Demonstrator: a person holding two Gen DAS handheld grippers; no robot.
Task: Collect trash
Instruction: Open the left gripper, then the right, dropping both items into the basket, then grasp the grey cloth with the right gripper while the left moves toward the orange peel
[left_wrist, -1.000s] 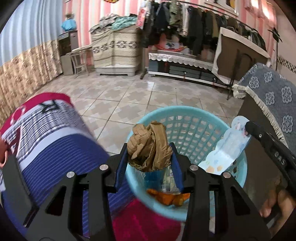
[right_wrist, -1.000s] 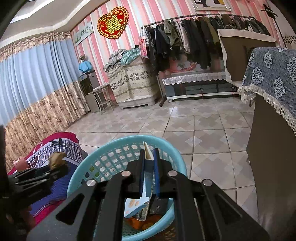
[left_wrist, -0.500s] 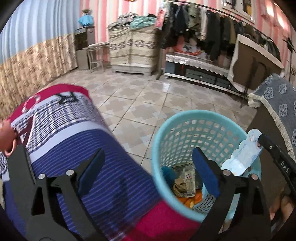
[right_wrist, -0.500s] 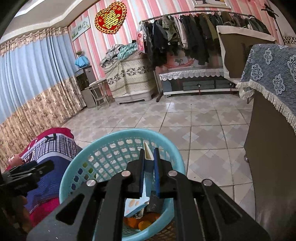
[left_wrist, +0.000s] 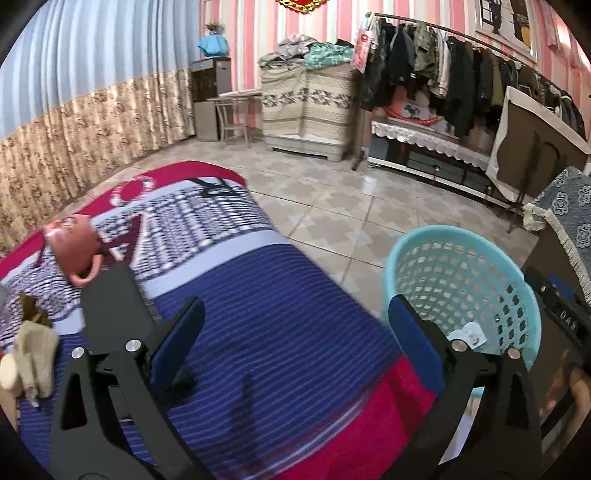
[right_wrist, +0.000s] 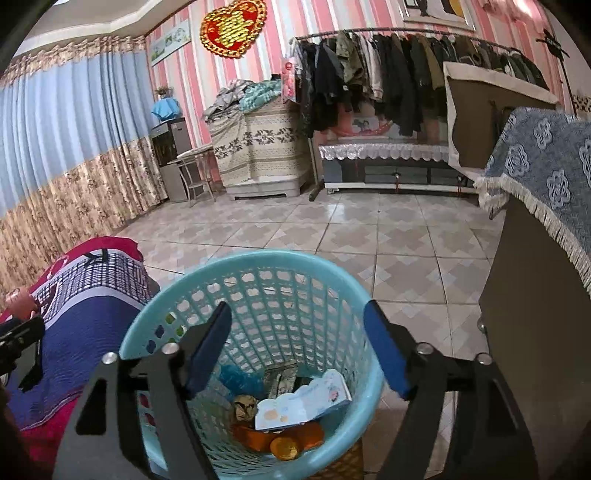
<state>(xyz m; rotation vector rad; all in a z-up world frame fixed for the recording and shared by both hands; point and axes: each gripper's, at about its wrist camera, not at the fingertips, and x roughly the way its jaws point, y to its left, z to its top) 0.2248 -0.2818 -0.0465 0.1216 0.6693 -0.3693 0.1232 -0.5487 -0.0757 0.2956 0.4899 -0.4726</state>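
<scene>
Pink cup (left_wrist: 75, 248) lay on striped blanket (left_wrist: 266, 295), far left. Left gripper (left_wrist: 295, 339) hovered over blanket, jaws wide apart, empty. Right gripper (right_wrist: 297, 350) hung above blue basket (right_wrist: 354, 284), jaws apart, empty. Light-blue wrapper (right_wrist: 303, 402) and orange peels (right_wrist: 284, 443) lay inside basket.

1. A bed (left_wrist: 280, 332) covered in a blue-striped, white-checked and red blanket carries a pink cup (left_wrist: 74, 247) lying on its side.
2. Near the bed's left edge lie a beige cloth-like wad (left_wrist: 33, 358) and a small brown scrap (left_wrist: 31, 308), perhaps a wrapper.
3. The tiled floor (right_wrist: 369, 240) carries the light-blue mesh basket (right_wrist: 177, 328), just beside the bed.
</scene>
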